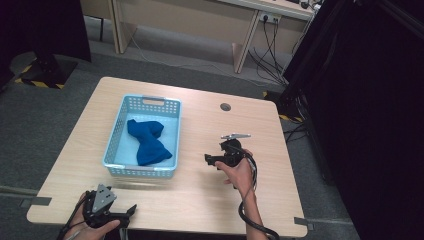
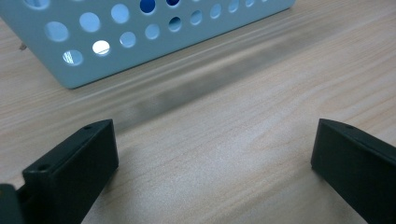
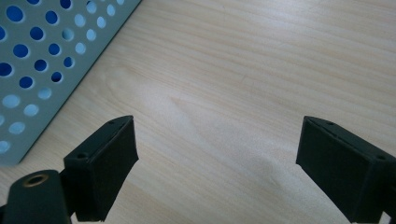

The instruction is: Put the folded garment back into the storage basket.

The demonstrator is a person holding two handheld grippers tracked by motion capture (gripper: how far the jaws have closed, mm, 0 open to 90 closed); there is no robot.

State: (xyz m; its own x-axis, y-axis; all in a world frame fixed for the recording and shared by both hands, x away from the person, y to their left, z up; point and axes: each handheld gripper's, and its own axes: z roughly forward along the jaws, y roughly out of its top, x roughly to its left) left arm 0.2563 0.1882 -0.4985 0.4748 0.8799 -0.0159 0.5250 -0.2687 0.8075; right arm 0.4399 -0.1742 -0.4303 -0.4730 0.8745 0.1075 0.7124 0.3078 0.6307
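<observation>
Risk first: blue crumpled cloth (image 1: 148,141) bunched inside pale blue perforated plastic basket (image 1: 176,131), near the back-left of light wooden table (image 1: 210,200), well apart from both claws. Left gripper (image 1: 131,208) low at the front-left corner, jaws wide apart over bare wood, nothing between; same gripper's view looking at the basket's near wall (image 2: 140,44), with blue fabric glimpsed through two of its holes. Right gripper (image 1: 207,159) just right of the basket's front-right corner, pointed toward it, jaws likewise spread and empty; basket side wall (image 3: 42,56) close at the left of that view.

Likely trouble from here: basket light and unanchored, so prone to slide or tip toward the back edge if nudged by a jaw coming in from the side. Cloth soft and folded on itself, so apt to slip from a shallow pinch or snag on the rim when lifted. Reach over the wall needing height; too low an approach catching the lattice. Trailing cable at the right wrist possibly dragging across the front edge.
</observation>
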